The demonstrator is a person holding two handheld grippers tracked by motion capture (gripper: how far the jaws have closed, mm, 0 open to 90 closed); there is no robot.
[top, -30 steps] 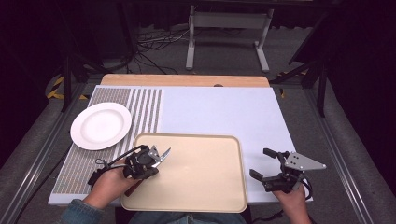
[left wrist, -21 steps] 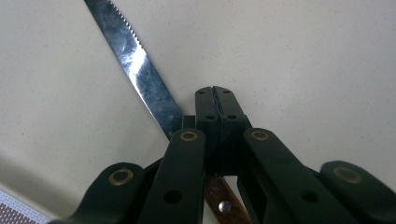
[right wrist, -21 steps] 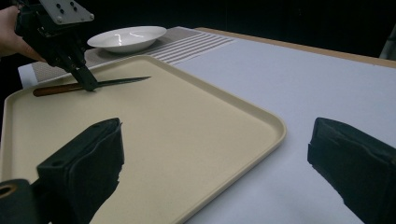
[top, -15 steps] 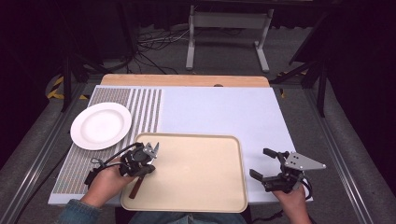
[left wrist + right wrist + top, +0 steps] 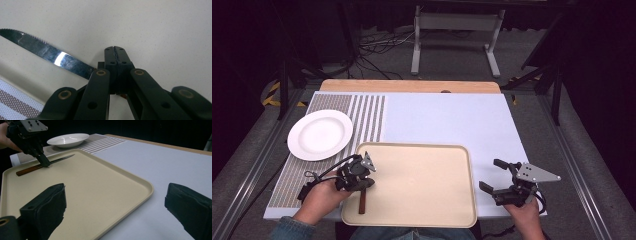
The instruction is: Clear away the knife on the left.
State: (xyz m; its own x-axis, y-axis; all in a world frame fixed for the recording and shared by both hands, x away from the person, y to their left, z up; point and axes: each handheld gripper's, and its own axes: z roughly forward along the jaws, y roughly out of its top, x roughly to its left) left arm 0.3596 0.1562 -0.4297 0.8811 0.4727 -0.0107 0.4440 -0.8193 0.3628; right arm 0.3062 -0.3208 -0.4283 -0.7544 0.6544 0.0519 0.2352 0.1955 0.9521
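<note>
steak knife [image 5: 42, 164] lies flat on the beige tray [image 5: 432, 210], near its left edge, long axis running near-far: wooden handle toward the person, serrated blade toward the white plate [image 5: 320, 134]. left gripper [image 5: 115, 53] sits right on it, jaws pressed together where blade meets handle, apparently pinching the knife there, tho the contact itself is hidden. right gripper [image 5: 497, 179] rests off the tray's right side, jaws wide apart, holding nothing, well away. so the left hand is the one placed to move it.
</note>
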